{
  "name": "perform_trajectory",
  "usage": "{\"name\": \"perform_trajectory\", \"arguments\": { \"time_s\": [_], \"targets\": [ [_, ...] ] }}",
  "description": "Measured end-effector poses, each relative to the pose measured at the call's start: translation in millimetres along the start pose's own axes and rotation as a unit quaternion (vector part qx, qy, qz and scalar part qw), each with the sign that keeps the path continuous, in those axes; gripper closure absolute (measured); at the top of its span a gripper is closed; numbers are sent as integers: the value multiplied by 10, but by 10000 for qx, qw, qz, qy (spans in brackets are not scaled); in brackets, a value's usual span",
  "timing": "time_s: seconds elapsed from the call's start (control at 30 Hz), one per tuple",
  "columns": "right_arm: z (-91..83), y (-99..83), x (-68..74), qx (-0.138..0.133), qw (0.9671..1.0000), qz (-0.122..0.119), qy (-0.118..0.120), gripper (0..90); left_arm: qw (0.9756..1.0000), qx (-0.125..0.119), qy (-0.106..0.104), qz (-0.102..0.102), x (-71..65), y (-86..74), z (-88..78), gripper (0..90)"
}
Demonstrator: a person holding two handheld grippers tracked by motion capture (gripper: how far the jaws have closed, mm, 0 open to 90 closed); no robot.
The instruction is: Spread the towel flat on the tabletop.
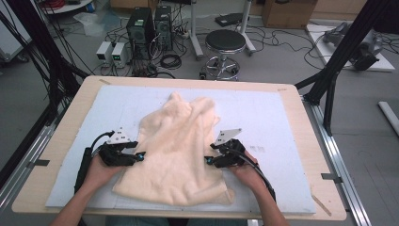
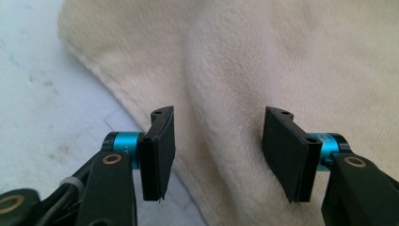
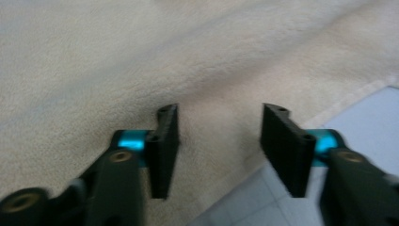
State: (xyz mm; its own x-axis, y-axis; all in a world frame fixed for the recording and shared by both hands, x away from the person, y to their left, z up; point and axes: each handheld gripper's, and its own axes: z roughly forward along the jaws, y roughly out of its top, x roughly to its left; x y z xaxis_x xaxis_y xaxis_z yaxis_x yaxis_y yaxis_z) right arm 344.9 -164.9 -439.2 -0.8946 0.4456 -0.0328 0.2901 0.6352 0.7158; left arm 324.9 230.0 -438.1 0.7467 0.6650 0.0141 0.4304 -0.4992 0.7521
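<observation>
One fluffy, rumpled cream towel (image 1: 176, 150) lies on pale-blue felt mat (image 1: 282, 122).

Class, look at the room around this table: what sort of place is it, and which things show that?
Probably a robotics lab: computer towers and power supplies stand on the floor among loose cables, by a stool.

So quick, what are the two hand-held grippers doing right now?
Left hand-held gripper: open, jaws apart over the cream towel's edge, holding nothing.
Right hand-held gripper: open over the towel's other edge, holding nothing.
</observation>
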Motion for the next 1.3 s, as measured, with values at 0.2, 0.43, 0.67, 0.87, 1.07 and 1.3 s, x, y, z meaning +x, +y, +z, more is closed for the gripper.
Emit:
{"name": "perform_trajectory", "arguments": {
  "time_s": [0.2, 0.43, 0.67, 0.87, 1.07, 1.3],
  "targets": [
    [-12, -63, -66, -149, 9994, 319, 65, 698, 9999, -42, -88, -57, 13, -40, 17, 500],
    [-46, -44, -32, -21, 9998, 193, 28, 842, 9999, 36, -91, -36, -22, -10, -6, 731],
    [-347, -118, -30, -304, 9993, 197, 101, 844, 9997, -106, -218, 33, -120, 71, -159, 815],
    [-752, -189, 184, -375, 9992, -98, 87, 843, 9977, -337, -566, 180, -360, 156, -372, 821],
    [-996, -230, 461, -375, 9987, -293, 163, 841, 9960, -300, -739, 413, -640, 92, -634, 822],
    [-1155, -227, 755, -429, 9974, -534, 236, 721, 9937, -364, -884, 583, -813, 14, -919, 664]
  ]
}}
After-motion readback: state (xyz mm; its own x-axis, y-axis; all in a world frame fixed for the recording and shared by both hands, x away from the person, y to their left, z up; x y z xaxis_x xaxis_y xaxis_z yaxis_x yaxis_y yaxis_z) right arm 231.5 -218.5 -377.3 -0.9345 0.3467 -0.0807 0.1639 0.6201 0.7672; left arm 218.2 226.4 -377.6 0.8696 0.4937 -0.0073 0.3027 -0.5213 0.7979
